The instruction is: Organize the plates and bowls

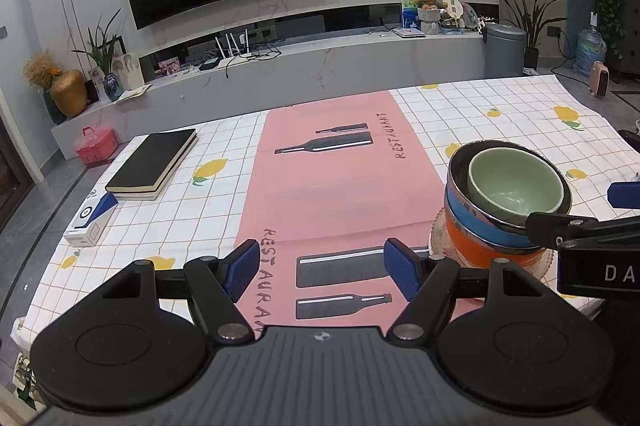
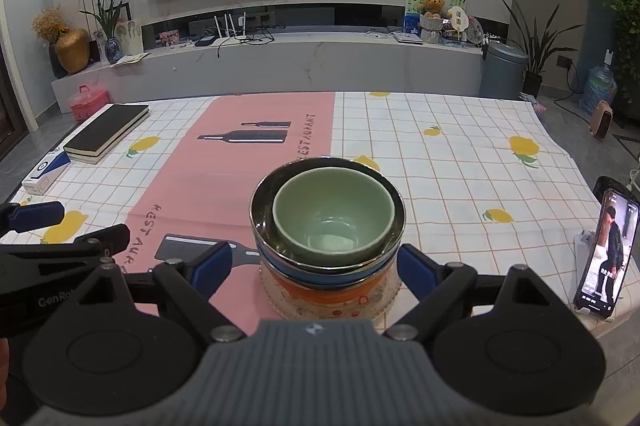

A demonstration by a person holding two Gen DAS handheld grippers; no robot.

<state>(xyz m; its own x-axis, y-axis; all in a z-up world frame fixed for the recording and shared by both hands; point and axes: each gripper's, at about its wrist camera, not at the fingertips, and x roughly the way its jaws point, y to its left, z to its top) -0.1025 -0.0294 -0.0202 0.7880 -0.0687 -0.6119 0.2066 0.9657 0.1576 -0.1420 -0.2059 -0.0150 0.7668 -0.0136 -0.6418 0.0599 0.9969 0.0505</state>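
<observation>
A stack stands on the tablecloth: a green bowl point(image 2: 332, 222) nested in a steel bowl with a blue band point(image 2: 320, 272), on an orange bowl point(image 2: 332, 292), on a patterned glass plate point(image 2: 280, 302). My right gripper point(image 2: 316, 266) is open, its fingers on either side of the stack near the blue band, not touching. The stack also shows at the right of the left wrist view point(image 1: 512, 186). My left gripper point(image 1: 322, 268) is open and empty over the pink runner, left of the stack.
A black book point(image 1: 154, 162) and a small blue-and-white box point(image 1: 90, 222) lie at the table's left. A phone on a stand point(image 2: 606, 254) stands at the right edge. A TV and a low cabinet are beyond the table.
</observation>
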